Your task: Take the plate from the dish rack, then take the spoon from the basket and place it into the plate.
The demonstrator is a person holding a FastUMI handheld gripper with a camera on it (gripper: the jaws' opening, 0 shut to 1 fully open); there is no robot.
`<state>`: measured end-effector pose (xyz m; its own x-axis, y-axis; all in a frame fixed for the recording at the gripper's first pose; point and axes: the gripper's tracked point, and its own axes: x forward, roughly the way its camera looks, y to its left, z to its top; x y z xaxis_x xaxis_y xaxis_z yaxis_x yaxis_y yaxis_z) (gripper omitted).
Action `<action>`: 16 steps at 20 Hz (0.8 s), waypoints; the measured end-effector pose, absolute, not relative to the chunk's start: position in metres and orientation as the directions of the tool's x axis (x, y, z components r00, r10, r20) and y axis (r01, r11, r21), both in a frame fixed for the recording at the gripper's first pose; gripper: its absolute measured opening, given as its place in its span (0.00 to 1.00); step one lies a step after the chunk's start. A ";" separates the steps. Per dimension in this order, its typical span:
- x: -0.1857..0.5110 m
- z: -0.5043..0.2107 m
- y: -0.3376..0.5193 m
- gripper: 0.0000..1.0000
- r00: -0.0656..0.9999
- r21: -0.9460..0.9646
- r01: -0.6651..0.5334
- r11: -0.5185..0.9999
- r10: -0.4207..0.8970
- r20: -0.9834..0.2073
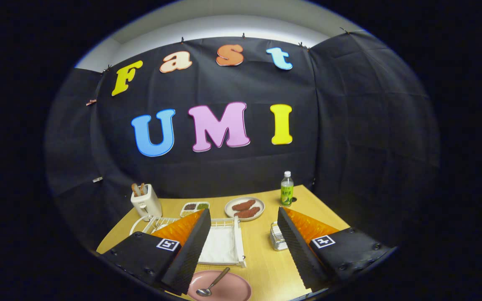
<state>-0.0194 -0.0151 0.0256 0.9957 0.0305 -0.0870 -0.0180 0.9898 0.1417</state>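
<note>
A pink plate (224,287) lies on the wooden table (262,255) at its near edge, low between my fingers. A metal spoon (212,284) rests in it, bowl toward me, handle pointing away to the right. My gripper (244,217) hangs above the table, open, with nothing between its fingers. The white dish rack (223,244) stands just beyond the plate, partly behind my left finger. A small wire basket (278,239) sits beside my right finger.
A white toaster (146,201) with bread stands at the back left. A small tray (195,207) of food and a plate (244,208) with brown pieces sit behind the rack. A green bottle (287,190) stands at the back right. Black cloth walls close the booth.
</note>
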 end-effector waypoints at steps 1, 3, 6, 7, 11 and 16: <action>-0.024 0.040 -0.021 0.98 0.999 0.126 -0.004 0.992 0.011 -0.052; -0.032 0.060 -0.029 0.98 1.000 0.108 0.011 0.994 -0.011 0.000; -0.043 0.061 -0.043 0.98 0.999 0.079 0.032 0.996 -0.033 0.008; -0.045 0.059 -0.046 0.98 0.999 0.080 0.038 0.996 -0.039 0.001; -0.042 0.045 -0.052 0.98 0.998 0.136 0.052 0.989 -0.047 -0.042; -0.022 0.039 -0.049 0.98 0.998 0.191 0.047 0.980 -0.037 -0.055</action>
